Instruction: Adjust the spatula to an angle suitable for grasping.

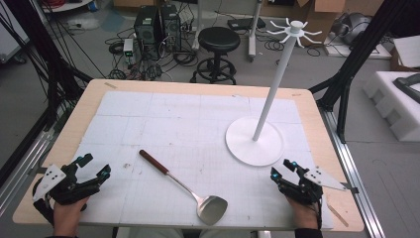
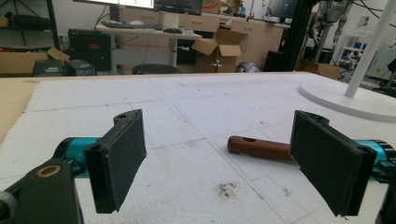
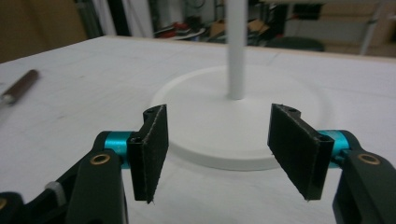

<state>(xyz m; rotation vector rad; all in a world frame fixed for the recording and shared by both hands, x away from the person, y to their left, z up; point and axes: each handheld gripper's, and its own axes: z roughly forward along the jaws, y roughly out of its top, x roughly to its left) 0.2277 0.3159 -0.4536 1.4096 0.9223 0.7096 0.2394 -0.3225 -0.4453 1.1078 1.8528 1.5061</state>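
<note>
A metal spatula (image 1: 185,187) with a dark wooden handle (image 1: 152,162) lies flat on the white foam mat, blade toward the table's front edge. Its handle (image 2: 259,148) shows between my left jaws, farther off. A white hook stand (image 1: 255,140) with a round base and a tall pole (image 1: 273,82) rises at the right. My left gripper (image 1: 94,165) rests at the front left, open and empty. My right gripper (image 1: 283,167) rests at the front right, open and empty, just short of the stand's base (image 3: 243,116). The spatula handle (image 3: 19,87) lies at the far left there.
The white foam mat (image 1: 163,119) covers most of the wooden table (image 1: 86,96). Behind the table stand a black stool (image 1: 218,47), computer towers (image 1: 157,25) and loose cables on the floor. White foam blocks (image 1: 396,106) sit off to the right.
</note>
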